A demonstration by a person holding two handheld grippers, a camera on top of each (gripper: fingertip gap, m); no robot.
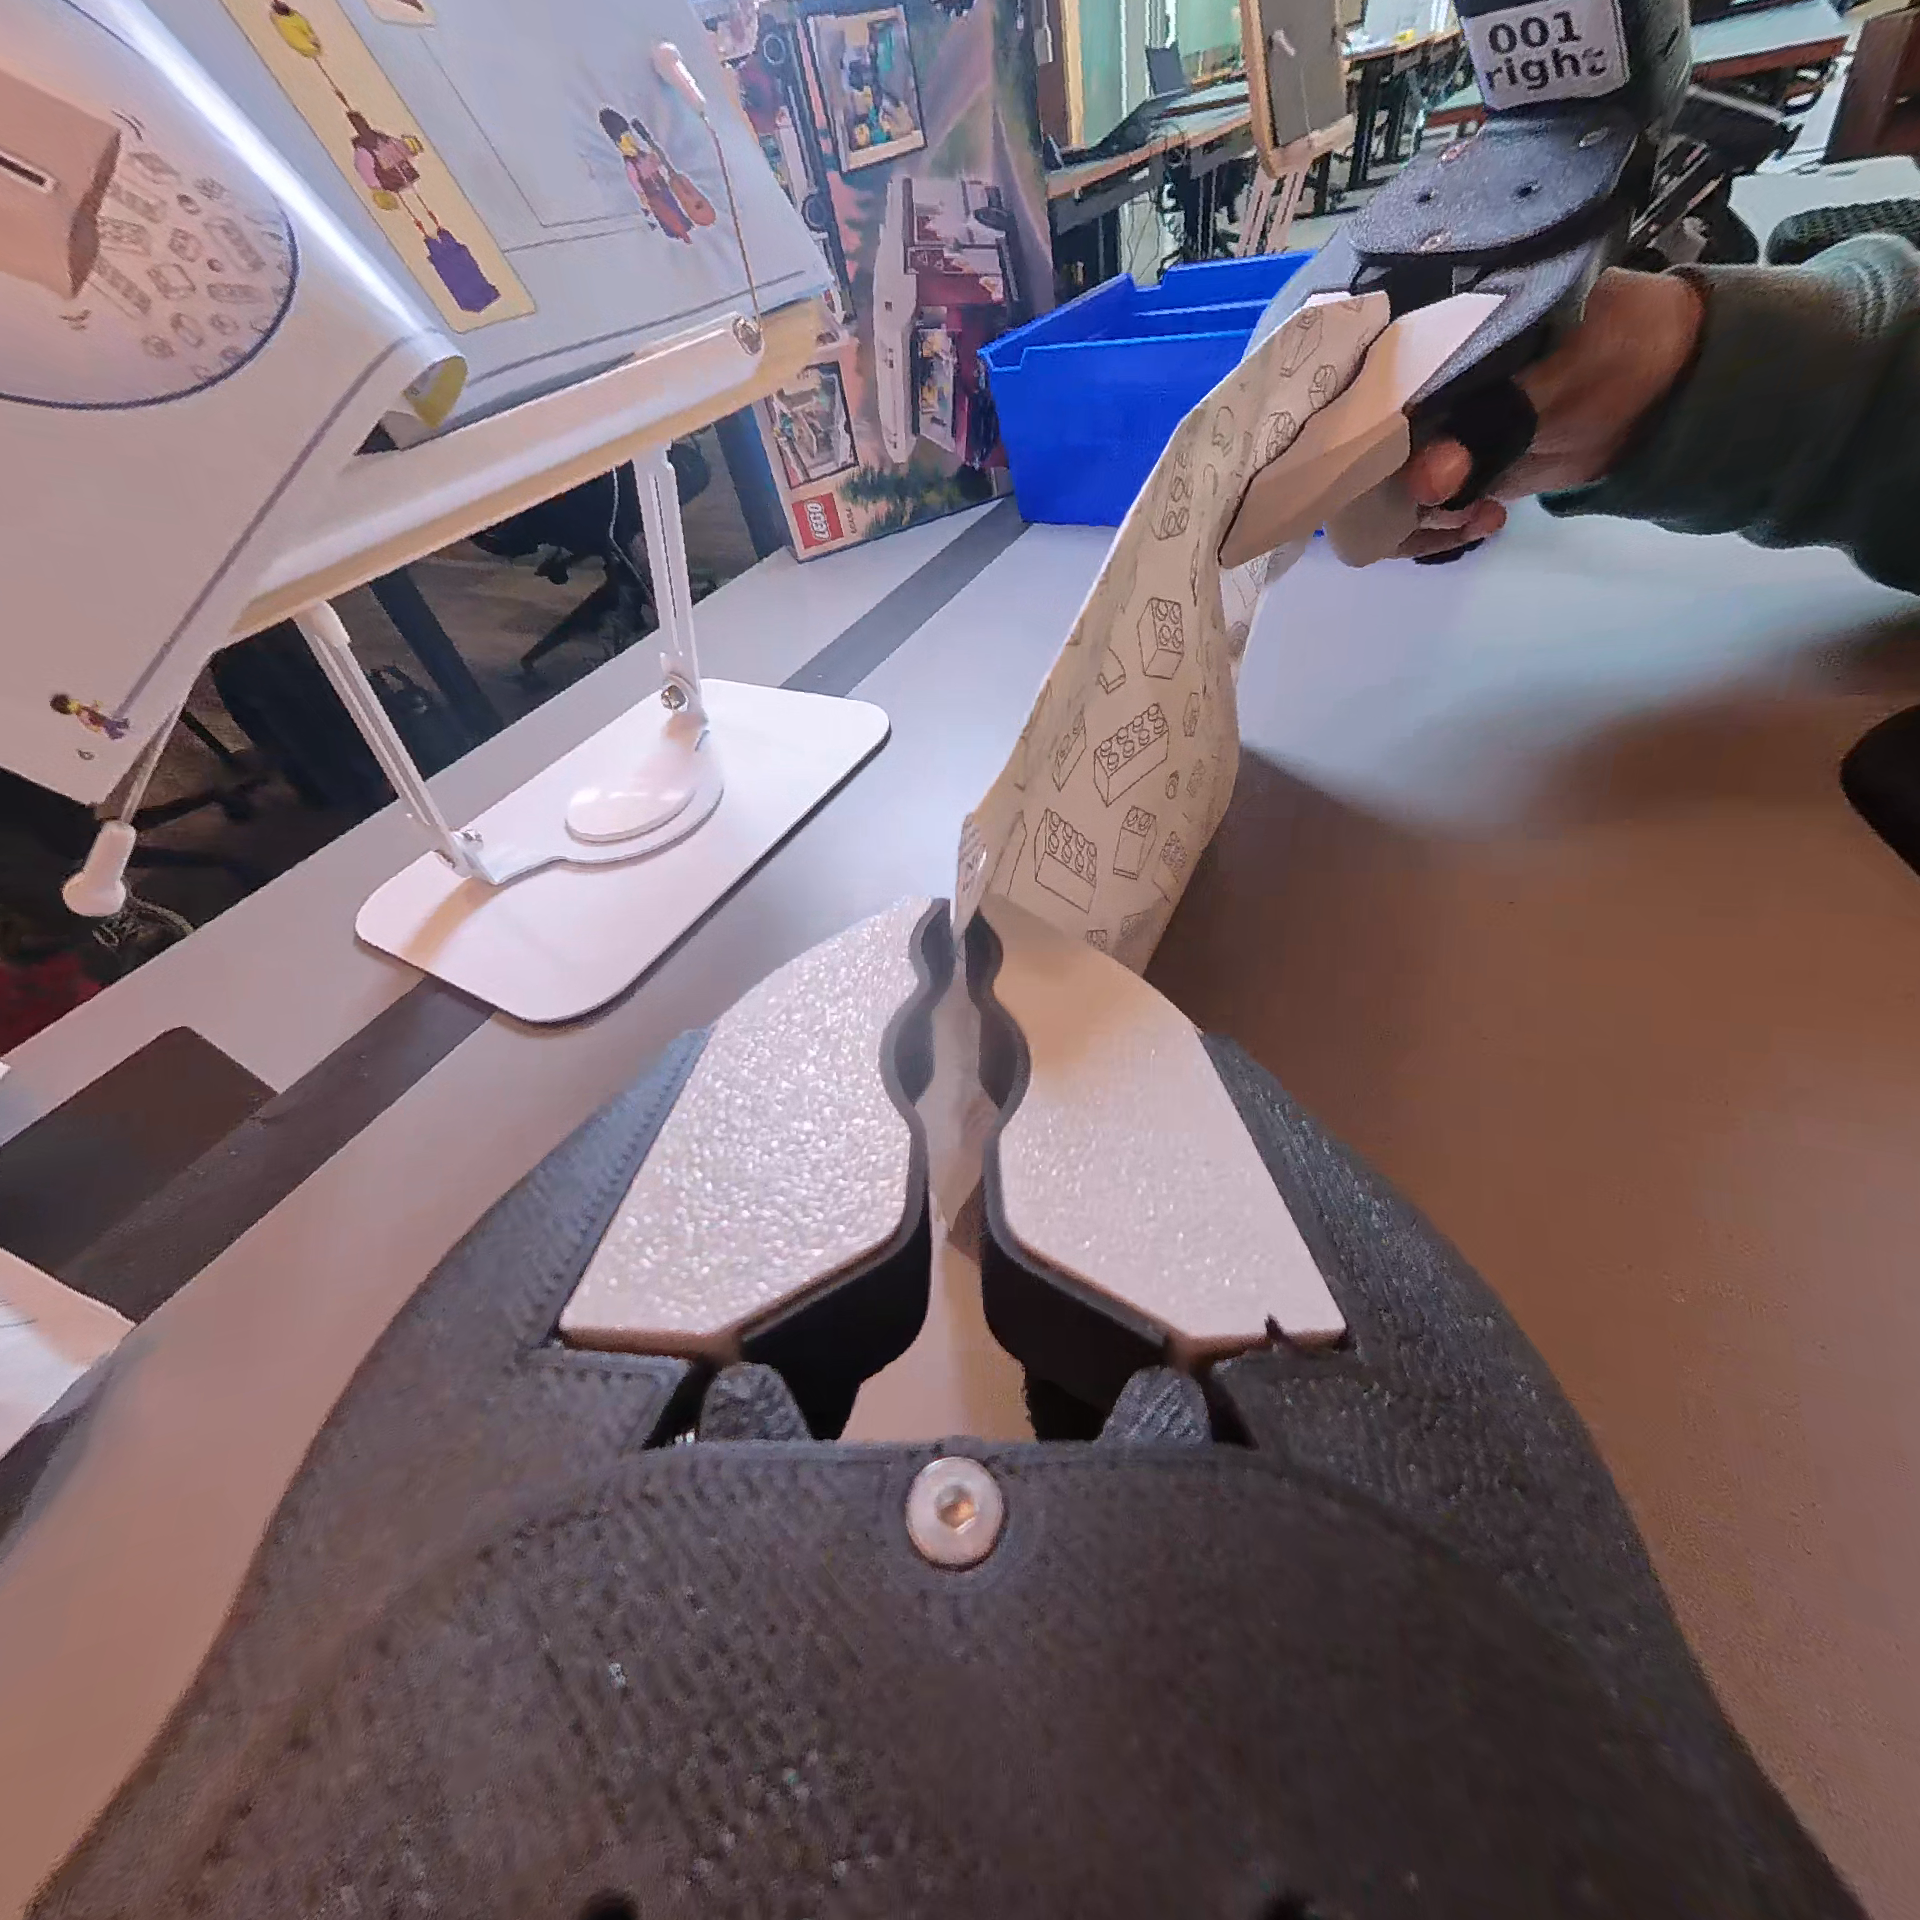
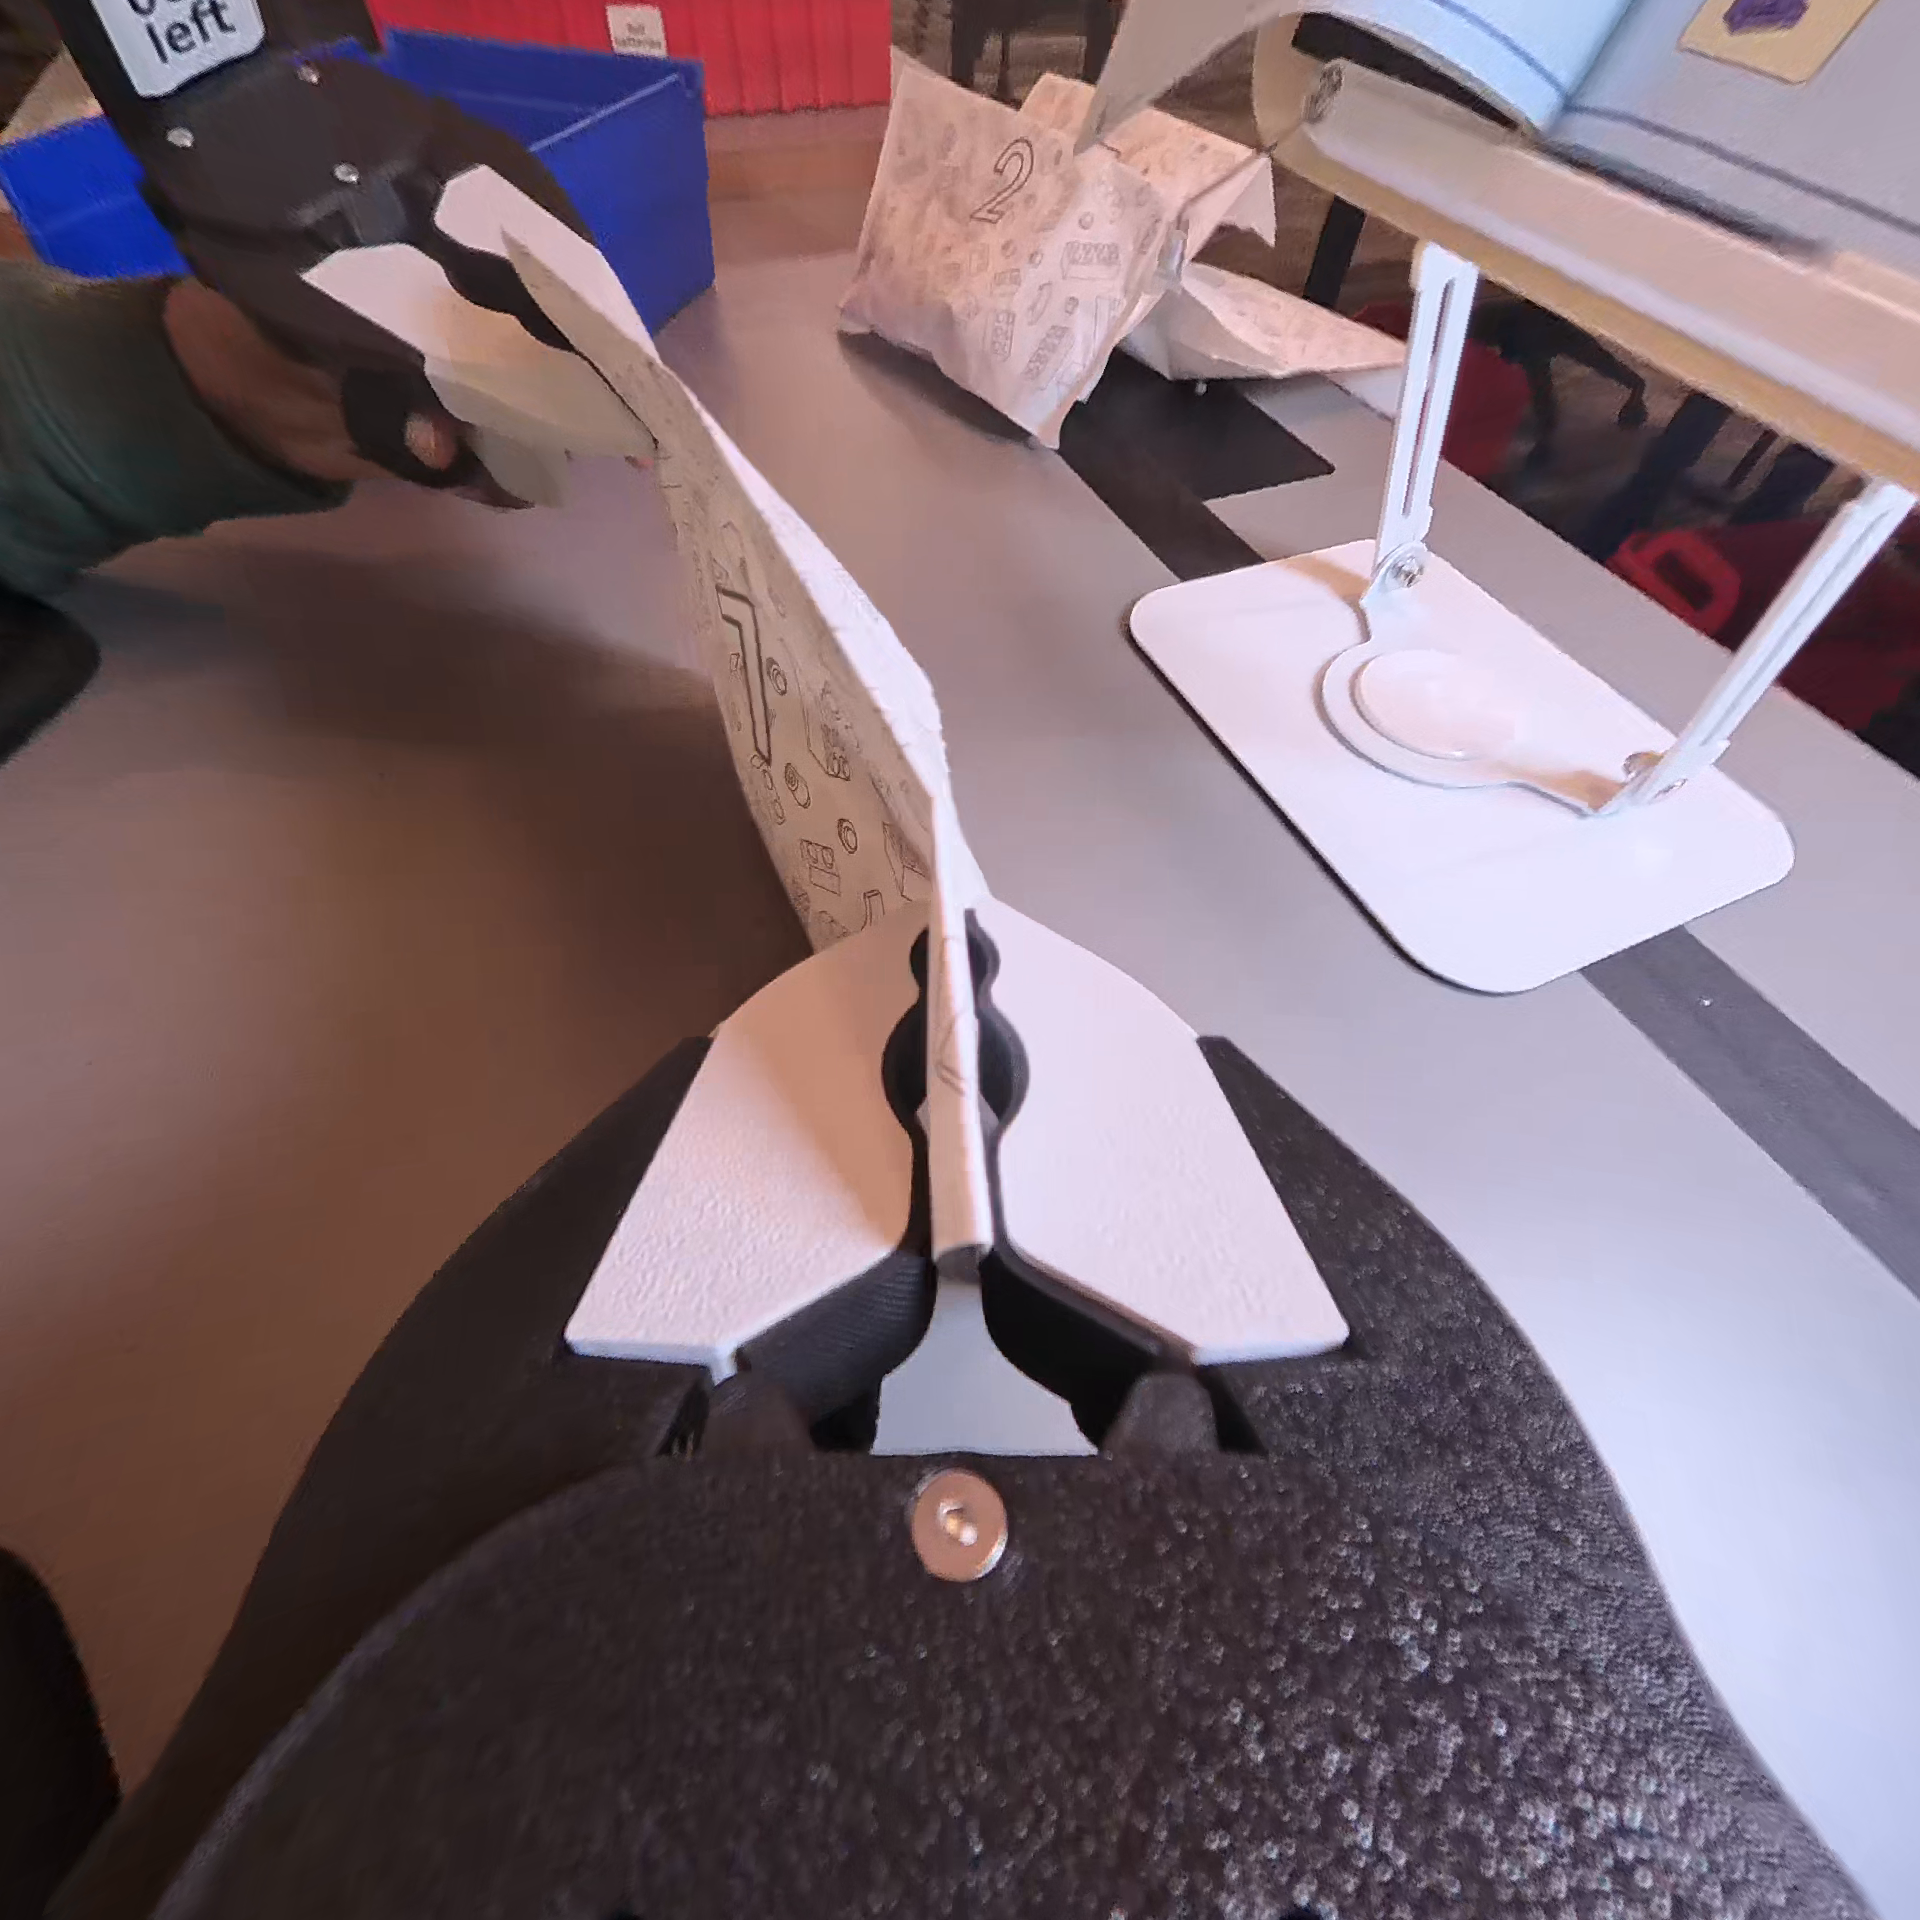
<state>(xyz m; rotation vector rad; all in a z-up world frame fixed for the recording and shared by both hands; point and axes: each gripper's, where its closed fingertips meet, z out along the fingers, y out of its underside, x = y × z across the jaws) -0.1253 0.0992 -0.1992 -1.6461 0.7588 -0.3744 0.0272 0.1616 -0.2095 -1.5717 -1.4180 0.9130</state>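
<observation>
left tongs (image 1: 958, 940) and right tongs (image 2: 951, 940) each pinch one end of a printed paper bag (image 1: 1127, 727) above the worktop (image 1: 1507, 935).

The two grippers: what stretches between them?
A printed paper bag, clamped at one edge by the left gripper and at the other by the right gripper; both views show it.

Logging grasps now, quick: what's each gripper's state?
Left gripper: shut on the paper bag.
Right gripper: shut on the same bag.

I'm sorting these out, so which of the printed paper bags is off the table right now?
The brick-patterned paper bag stretched between both grippers, left gripper and right gripper each clamped on an edge. The other bags lie crumpled on the table farther back.
</observation>
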